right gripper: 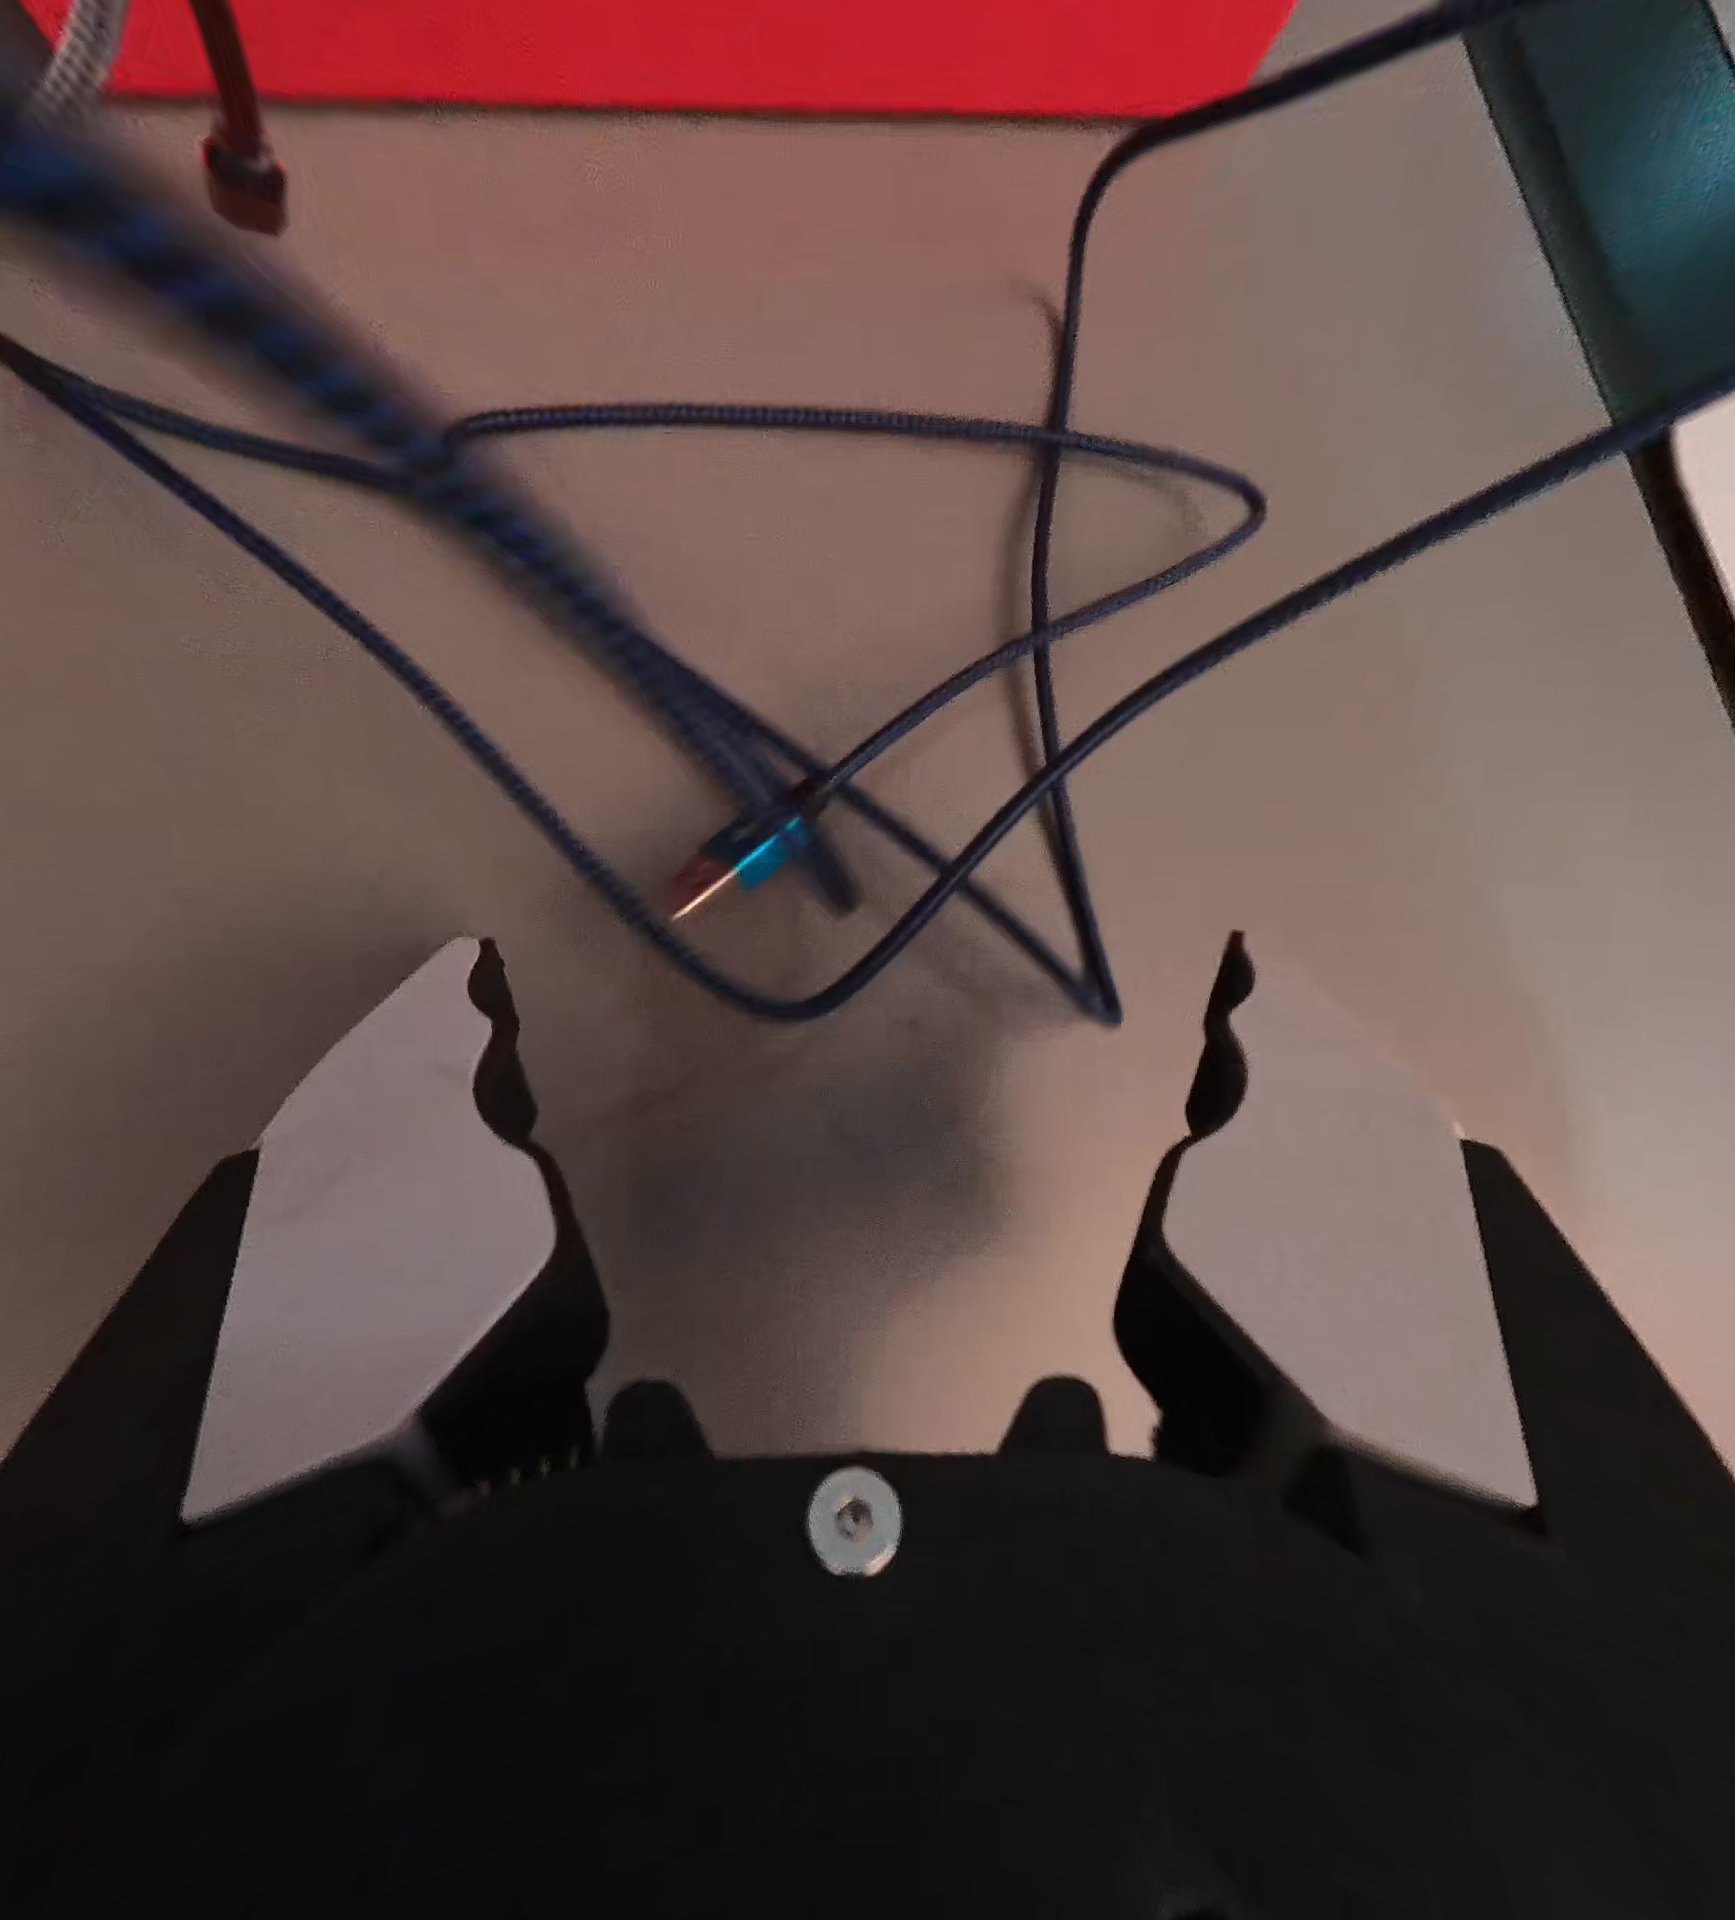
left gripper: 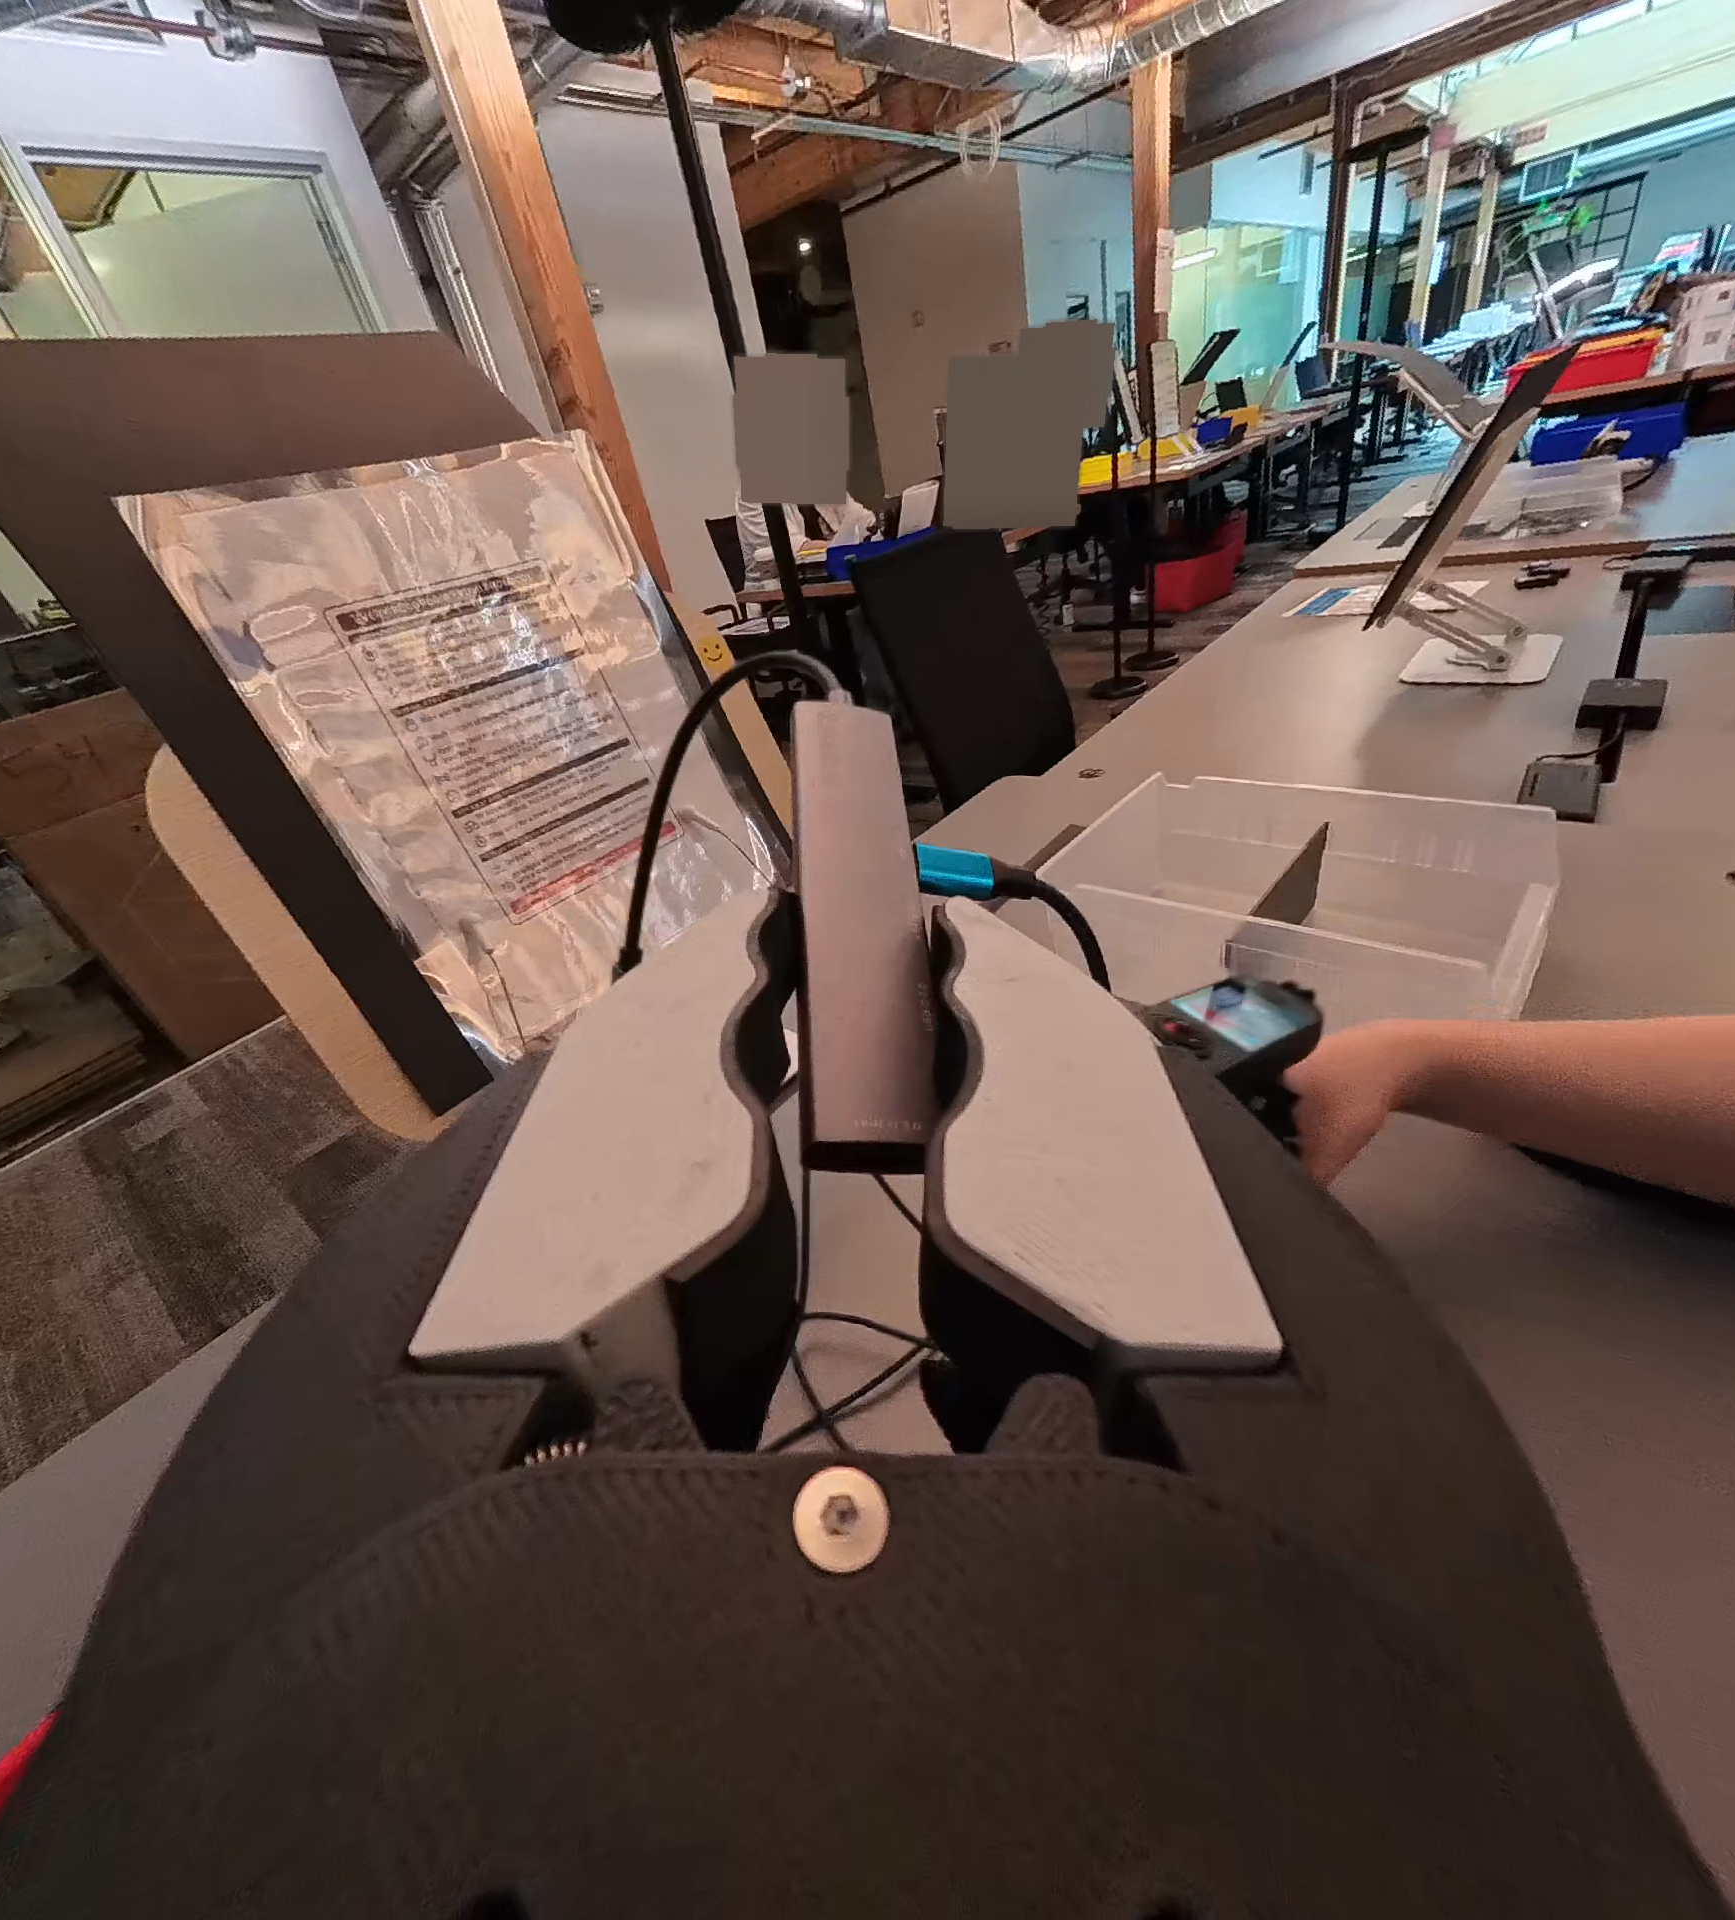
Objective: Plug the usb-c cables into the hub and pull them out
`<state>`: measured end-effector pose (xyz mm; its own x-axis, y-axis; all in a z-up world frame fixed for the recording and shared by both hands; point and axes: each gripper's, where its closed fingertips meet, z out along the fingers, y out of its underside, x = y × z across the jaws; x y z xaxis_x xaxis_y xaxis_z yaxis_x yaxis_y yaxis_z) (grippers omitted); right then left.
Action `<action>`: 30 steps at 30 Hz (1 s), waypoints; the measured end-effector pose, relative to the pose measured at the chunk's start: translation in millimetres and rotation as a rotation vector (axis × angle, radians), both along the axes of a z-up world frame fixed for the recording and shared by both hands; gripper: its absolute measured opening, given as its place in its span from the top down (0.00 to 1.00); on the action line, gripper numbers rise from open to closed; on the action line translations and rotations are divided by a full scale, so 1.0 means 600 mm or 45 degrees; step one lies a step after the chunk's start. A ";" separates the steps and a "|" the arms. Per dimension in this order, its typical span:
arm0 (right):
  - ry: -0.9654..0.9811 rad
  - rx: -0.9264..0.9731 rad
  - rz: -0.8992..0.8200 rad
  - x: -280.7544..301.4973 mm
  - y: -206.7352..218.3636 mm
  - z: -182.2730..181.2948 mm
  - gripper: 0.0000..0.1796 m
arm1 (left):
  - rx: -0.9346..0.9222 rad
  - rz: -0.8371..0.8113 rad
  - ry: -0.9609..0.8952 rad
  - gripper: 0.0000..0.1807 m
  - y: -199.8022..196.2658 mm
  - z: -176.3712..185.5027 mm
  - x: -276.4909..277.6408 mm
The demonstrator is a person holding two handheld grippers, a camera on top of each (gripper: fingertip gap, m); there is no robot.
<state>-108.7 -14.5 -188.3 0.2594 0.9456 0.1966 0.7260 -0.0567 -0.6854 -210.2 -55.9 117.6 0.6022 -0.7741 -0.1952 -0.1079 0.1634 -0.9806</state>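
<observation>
My left gripper [left gripper: 858, 920] is shut on a dark grey USB hub [left gripper: 855, 914] and holds it raised above the table, long axis pointing away from me. A blue-shelled USB-C plug [left gripper: 956, 869] sits in the hub's right side, its dark braided cable [left gripper: 1076, 925] curving down to the right. The hub's own black lead [left gripper: 676, 779] loops off its far end. My right gripper [right gripper: 858, 945] is open and empty, pointing down at the table just short of a loose blue plug [right gripper: 754, 862] lying among tangled dark blue braided cable [right gripper: 842, 421].
A clear plastic bin with a divider [left gripper: 1362, 894] stands on the grey table to the right. A person's forearm [left gripper: 1569, 1101] and the other gripper's camera [left gripper: 1237, 1023] show beside it. A red-brown plug [right gripper: 245, 171] and a red bin [right gripper: 686, 47] lie at the table's far side. The tips of one gripper are about 30 centimetres away from the tips of the other.
</observation>
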 end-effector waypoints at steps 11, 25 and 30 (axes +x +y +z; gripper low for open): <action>0.079 -0.225 0.193 -0.049 -0.027 -0.021 0.96 | -0.025 -0.009 0.029 0.87 0.011 -0.014 0.012; 0.452 -0.078 -0.355 0.190 0.011 0.282 0.96 | 0.175 -0.035 -0.210 0.87 -0.038 0.064 0.036; 0.704 -0.016 -0.561 0.345 -0.002 0.384 0.96 | 0.200 -0.078 -0.295 0.87 -0.051 0.076 0.085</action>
